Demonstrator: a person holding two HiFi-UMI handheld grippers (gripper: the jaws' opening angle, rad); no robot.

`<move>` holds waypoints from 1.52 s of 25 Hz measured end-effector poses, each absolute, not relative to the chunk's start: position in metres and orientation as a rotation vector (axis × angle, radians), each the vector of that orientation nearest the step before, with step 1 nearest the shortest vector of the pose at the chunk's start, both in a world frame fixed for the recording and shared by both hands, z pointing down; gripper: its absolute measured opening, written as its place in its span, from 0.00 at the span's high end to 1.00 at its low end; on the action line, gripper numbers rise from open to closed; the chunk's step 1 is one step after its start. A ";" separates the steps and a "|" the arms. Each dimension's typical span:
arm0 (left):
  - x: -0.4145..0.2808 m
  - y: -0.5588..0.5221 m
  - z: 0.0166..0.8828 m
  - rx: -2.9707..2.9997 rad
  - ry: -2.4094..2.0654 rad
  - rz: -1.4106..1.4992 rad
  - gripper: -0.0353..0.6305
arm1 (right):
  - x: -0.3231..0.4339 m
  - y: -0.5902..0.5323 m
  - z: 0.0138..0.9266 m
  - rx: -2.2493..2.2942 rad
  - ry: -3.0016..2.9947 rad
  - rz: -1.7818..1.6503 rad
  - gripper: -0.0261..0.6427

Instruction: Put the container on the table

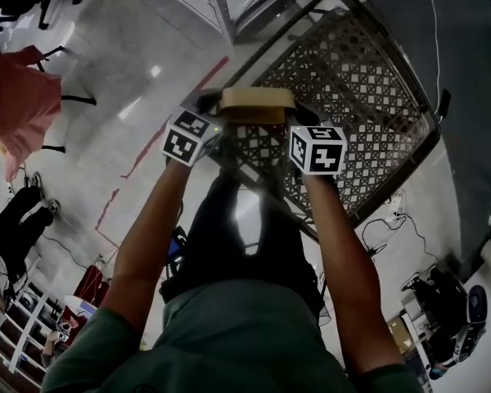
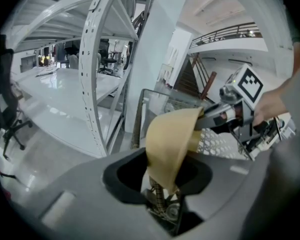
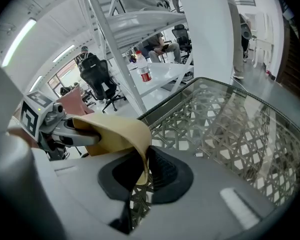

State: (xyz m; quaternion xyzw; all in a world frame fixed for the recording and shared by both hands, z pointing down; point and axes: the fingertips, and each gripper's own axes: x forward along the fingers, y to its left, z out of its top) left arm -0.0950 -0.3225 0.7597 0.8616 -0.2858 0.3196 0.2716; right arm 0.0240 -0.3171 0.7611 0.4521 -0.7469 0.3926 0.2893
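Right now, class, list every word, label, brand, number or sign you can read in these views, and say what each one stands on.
No text here can be read.
Marker cubes: black-and-white square patterns only, no letters or digits.
Bottle in the right gripper view: red label, too small to read.
Container: plain tan, no print showing.

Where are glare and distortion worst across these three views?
Head view: lamp glare on the glossy white floor. Left gripper view: fisheye bows the white perforated shelf upright; the tan curved container looks soft. Right gripper view: reflections streak the glass-topped lattice table.
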 end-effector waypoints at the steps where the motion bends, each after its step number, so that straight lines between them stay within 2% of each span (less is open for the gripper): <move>1: -0.095 -0.322 0.762 2.317 -0.769 0.864 0.76 | 0.024 -0.317 0.764 1.205 -1.990 1.049 0.92; 16: -0.104 -0.343 0.775 2.291 -0.860 0.852 0.74 | 0.021 -0.335 0.776 1.194 -1.968 1.050 0.89; 26: -0.112 -0.360 0.773 2.298 -0.914 0.850 0.74 | 0.025 -0.338 0.787 1.168 -1.917 1.072 0.81; 31: -0.113 -0.360 0.766 2.303 -0.919 0.856 0.74 | 0.033 -0.332 0.792 1.149 -1.868 1.074 0.69; 36: -0.112 -0.360 0.756 2.323 -0.912 0.849 0.73 | 0.039 -0.329 0.788 1.157 -1.860 1.076 0.69; 38: -0.110 -0.359 0.754 2.327 -0.904 0.828 0.69 | 0.040 -0.326 0.786 1.150 -1.862 1.081 0.69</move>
